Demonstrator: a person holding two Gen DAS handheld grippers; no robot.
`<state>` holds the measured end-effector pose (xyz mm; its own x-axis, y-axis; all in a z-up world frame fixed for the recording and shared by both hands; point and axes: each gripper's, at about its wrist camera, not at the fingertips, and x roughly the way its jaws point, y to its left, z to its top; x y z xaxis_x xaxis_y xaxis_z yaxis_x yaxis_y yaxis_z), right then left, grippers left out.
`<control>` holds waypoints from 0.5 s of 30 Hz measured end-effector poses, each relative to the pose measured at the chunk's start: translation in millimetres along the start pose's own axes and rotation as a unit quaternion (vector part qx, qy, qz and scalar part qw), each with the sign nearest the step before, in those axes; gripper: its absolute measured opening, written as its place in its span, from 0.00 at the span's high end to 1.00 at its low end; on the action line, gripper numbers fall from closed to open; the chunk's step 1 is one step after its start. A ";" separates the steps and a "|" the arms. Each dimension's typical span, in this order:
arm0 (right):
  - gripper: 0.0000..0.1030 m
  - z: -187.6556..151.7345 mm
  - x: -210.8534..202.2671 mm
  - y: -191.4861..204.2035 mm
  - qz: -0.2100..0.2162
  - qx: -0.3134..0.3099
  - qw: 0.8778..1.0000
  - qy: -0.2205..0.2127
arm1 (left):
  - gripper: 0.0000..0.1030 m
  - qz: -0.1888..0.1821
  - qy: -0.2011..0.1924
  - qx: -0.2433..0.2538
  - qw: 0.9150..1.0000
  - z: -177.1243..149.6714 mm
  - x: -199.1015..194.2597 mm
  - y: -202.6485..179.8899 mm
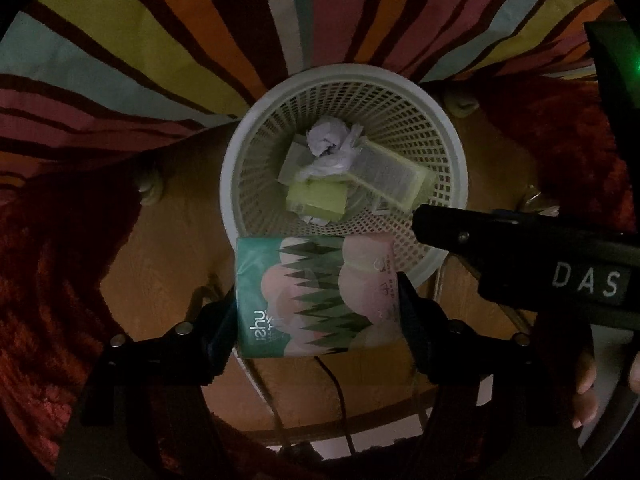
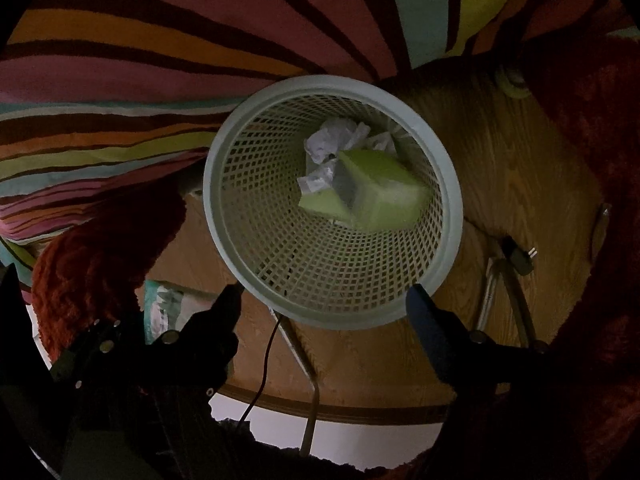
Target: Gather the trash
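L gripper (image 1: 318, 304) is clamping a tissue pack (image 1: 316, 296) btwn its two pads, one pad pressing each short side; pack is teal w/ pink clouds and dark green trees, lying flat across the jaws. It's hanging above the near rim of the bin (image 1: 240, 168), partly overlapping the opening, not inside yet.

R gripper (image 2: 324, 300) is standing w/ jaws spread wide, nothing btwn the pads; both fingertips are framing the near rim of the bin (image 2: 224, 216) from above, not touching it as far as I can tell. In the L view the R gripper's black body marked "DAS" is reaching in from the right side, just beside the bin rim.

Bin is a pale mesh plastic basket, round, sitting upright on a wood floor (image 2: 520, 168). Inside it: crumpled white paper (image 1: 328, 140) toward the far side, a green box (image 2: 380, 192) lying tilted over it, plus a flat box w/ print in the L view.

Around the bin: a striped multicolour cloth (image 1: 140, 40) beyond it, red shaggy rug (image 1: 48, 280) on the sides. A dark cable (image 2: 264, 364) is running across the floor near the bin, and a black plug (image 2: 518, 258) is lying to the right. Part of a hand (image 1: 588, 380) is showing at the lower right of the L view.
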<state>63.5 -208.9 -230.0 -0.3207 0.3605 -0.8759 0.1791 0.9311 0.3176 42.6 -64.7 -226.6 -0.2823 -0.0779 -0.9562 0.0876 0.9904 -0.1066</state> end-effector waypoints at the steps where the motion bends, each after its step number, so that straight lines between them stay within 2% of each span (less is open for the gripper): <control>1: 0.22 0.0 -0.1 -0.1 0.001 0.000 1.000 0.000 | 0.31 0.000 -0.001 0.000 1.000 0.1 0.4 1.2; 3: 0.20 -0.2 -1.3 -0.1 0.001 0.002 1.000 -0.002 | 0.31 0.002 -0.002 -0.001 1.000 -0.7 -1.2 1.4; 4: 0.12 -0.3 -1.7 -0.3 0.001 0.003 1.000 -0.003 | 0.31 0.001 -0.004 -0.002 1.000 -0.8 -2.0 1.8; 5: 0.11 -0.3 -2.4 -0.3 0.004 0.003 1.000 -0.006 | 0.31 0.000 -0.006 -0.004 1.000 -1.2 -3.1 1.2; 7: 0.11 -0.9 -5.2 0.6 0.006 0.001 1.000 -0.011 | 0.25 0.000 -0.011 -0.007 1.000 -1.6 -5.0 1.9; 12: 0.11 -3.6 -15.5 3.8 0.009 -0.005 0.999 -0.035 | 0.25 -0.003 -0.037 -0.015 0.999 -4.6 -17.0 5.1; 15: 0.11 -7.1 -30.7 7.3 0.016 -0.013 0.997 -0.071 | 0.25 -0.004 -0.066 -0.022 0.998 -7.5 -30.1 6.9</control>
<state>68.0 -212.8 -198.2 -0.1801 0.3799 -0.9073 0.1623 0.9212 0.3535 44.5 -54.7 -196.5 -0.1540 -0.0980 -0.9832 0.0429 0.9935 -0.1058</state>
